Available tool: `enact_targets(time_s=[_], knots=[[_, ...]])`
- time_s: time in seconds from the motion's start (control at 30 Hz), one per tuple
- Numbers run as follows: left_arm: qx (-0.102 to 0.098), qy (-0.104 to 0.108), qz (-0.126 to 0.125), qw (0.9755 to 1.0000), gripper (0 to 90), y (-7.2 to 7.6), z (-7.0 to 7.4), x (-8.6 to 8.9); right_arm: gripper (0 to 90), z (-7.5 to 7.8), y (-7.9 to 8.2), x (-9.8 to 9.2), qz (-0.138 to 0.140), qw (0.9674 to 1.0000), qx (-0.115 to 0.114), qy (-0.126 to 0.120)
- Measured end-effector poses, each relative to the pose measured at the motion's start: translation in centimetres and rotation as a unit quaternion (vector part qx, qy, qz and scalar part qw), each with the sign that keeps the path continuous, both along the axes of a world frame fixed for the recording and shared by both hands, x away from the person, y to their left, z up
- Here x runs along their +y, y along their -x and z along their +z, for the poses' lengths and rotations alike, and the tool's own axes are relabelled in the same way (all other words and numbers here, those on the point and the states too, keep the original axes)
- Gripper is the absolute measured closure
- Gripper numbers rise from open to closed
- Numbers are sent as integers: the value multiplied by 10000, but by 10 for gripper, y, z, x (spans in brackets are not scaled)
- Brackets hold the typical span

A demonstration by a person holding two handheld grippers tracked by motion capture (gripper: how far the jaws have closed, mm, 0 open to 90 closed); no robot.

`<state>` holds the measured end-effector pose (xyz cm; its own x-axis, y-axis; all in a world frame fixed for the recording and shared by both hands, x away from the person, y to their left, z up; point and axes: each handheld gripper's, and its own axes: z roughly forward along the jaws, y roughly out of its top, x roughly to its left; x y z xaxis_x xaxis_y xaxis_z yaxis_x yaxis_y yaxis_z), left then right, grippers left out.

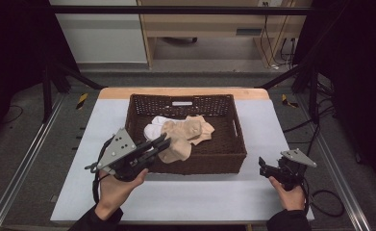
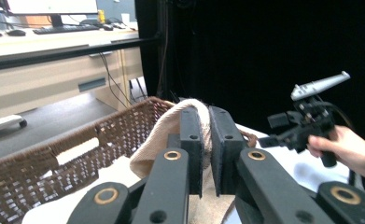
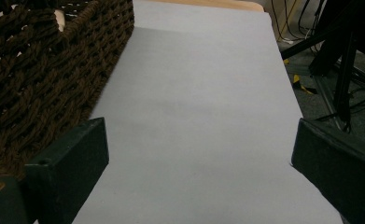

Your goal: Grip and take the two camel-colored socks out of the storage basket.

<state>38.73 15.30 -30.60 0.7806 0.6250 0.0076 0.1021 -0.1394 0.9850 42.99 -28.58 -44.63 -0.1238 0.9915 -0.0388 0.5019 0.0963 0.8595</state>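
A brown wicker basket (image 1: 233, 144) stands mid-table and holds beige socks (image 1: 195, 129) and a white sock (image 1: 155, 128). My left gripper (image 1: 162, 142) reaches over the basket's front left corner and is shut on a beige sock (image 1: 177, 150); in the left gripper view the beige sock (image 2: 157, 140) is pinched between the two black jaws and drapes over them. My right gripper (image 1: 263, 167) rests low on the table to the right of the basket, open, with bare table cover between its fingers (image 3: 68, 158). The right gripper (image 2: 269, 139) also appears in the left gripper view, held in a hand.
A pale grey cover (image 1: 185, 197) lies over the wooden table (image 1: 185, 91). The basket wall (image 3: 40, 84) is close on the left of the right gripper view. Black frame legs (image 1: 301, 72) and cables (image 1: 330, 202) stand around the table.
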Motion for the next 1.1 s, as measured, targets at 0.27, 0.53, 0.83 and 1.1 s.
enact_targets(time_s=[0.27,0.53,0.83,1.1], knots=[[199,-193,-134,9995,844,16,-21,5,41,0,1,0,-24,10000,14,-1],[594,-405,-261,9971,844,27,-56,5,41,-1,1,0,-16,10000,11,35],[1119,-732,-243,9907,844,23,-99,1,41,-2,1,1,-15,10000,40,70],[1506,-951,-118,9839,844,13,-126,3,41,-5,1,1,-6,9999,71,96]])
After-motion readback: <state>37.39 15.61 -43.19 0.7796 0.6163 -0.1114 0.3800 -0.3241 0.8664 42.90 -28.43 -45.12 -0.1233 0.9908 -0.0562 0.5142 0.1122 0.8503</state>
